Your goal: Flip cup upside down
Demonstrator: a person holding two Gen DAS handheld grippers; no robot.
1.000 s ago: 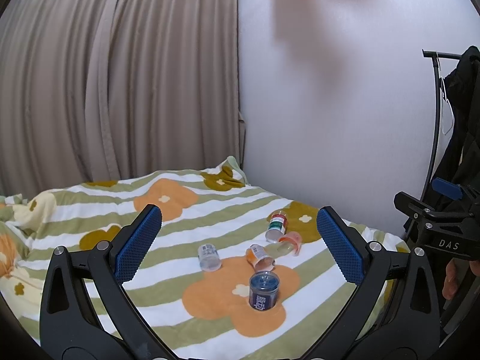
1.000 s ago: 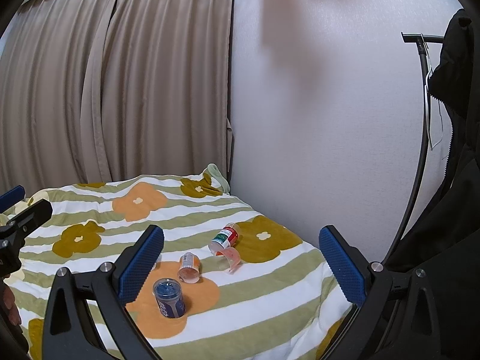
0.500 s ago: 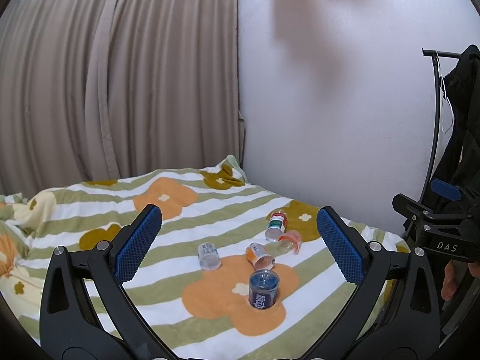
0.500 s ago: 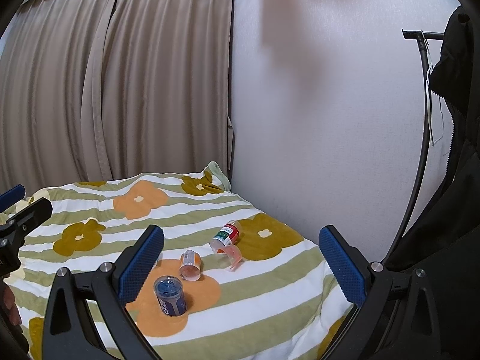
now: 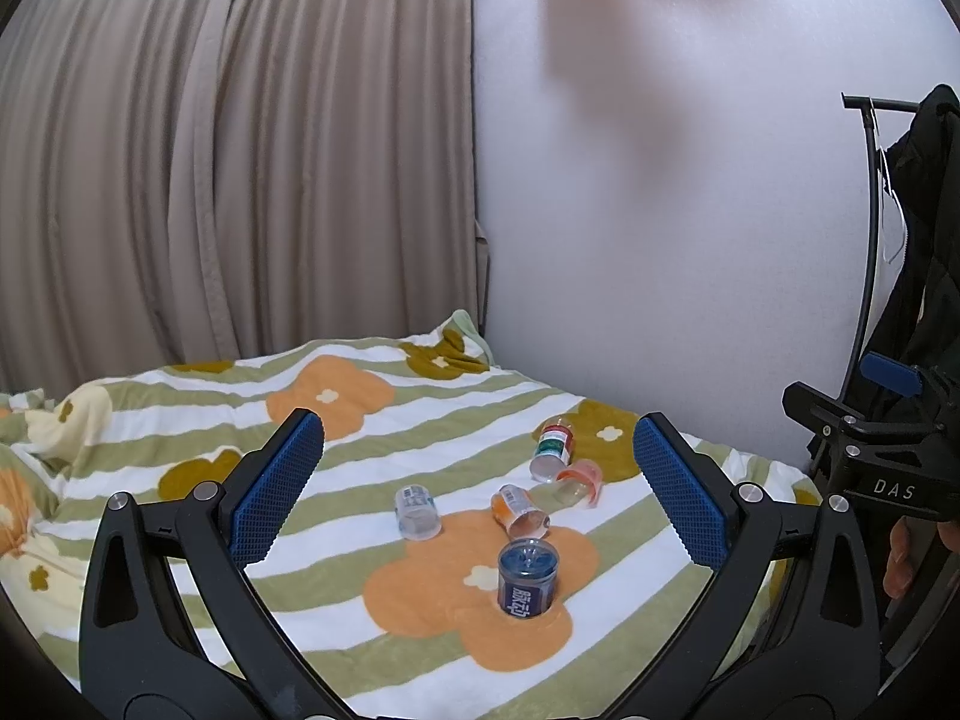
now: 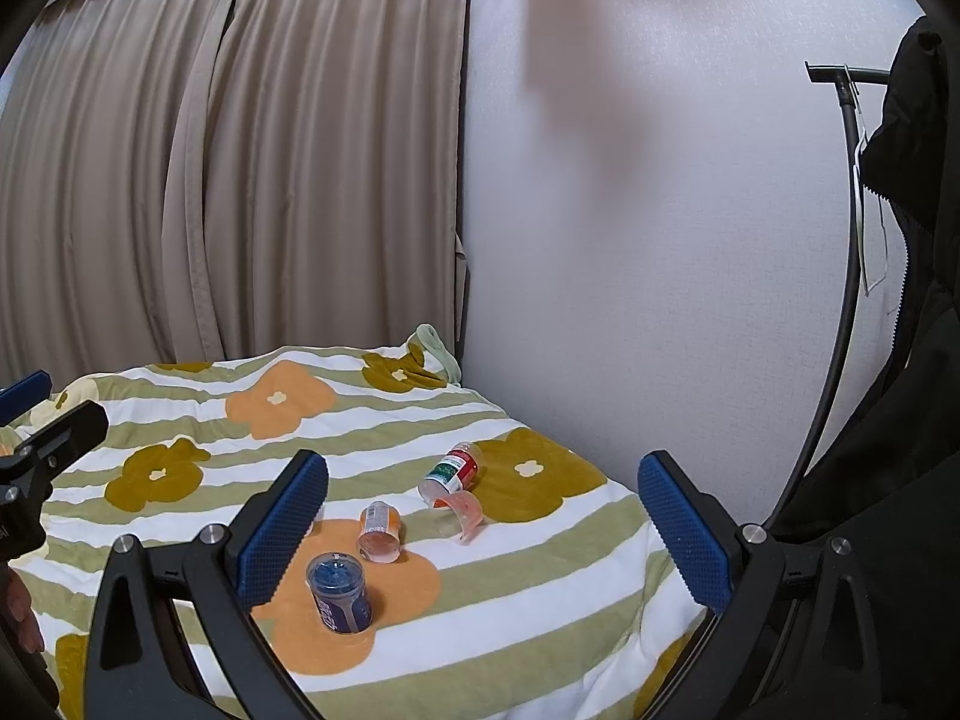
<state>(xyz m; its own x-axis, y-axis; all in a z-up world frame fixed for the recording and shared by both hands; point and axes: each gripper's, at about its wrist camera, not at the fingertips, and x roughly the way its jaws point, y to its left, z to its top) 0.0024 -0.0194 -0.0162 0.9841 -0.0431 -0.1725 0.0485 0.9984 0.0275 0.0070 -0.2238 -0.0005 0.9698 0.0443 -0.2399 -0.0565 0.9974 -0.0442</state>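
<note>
the left gripper (image 5: 479, 489) is spread wide with nothing between its blue pads (image 5: 276, 489). the right gripper (image 6: 483, 525) is spread wide too and holds nothing. both hang above the bed, well apart from the little cups.

the blanket (image 5: 180, 420) has green and white stripes and big flowers. on an orange flower stands the blue cup (image 5: 527, 577), upright. just behind it the orange cup (image 5: 521, 511) lies on its side. to the left of that is a clear cup (image 5: 416, 512), a little apart from the others. farther back a red and green cup (image 5: 552, 449) lies tipped over, and the pink cup (image 5: 577, 481) lies on its side touching it.

the cups sit near the right edge of the bed, close to the white wall (image 5: 660, 240). there is lots of bare blanket on the left, up to the curtain (image 5: 240, 150). a dark coat (image 6: 900, 360) and a rack pole (image 6: 840, 300) crowd the right side.
</note>
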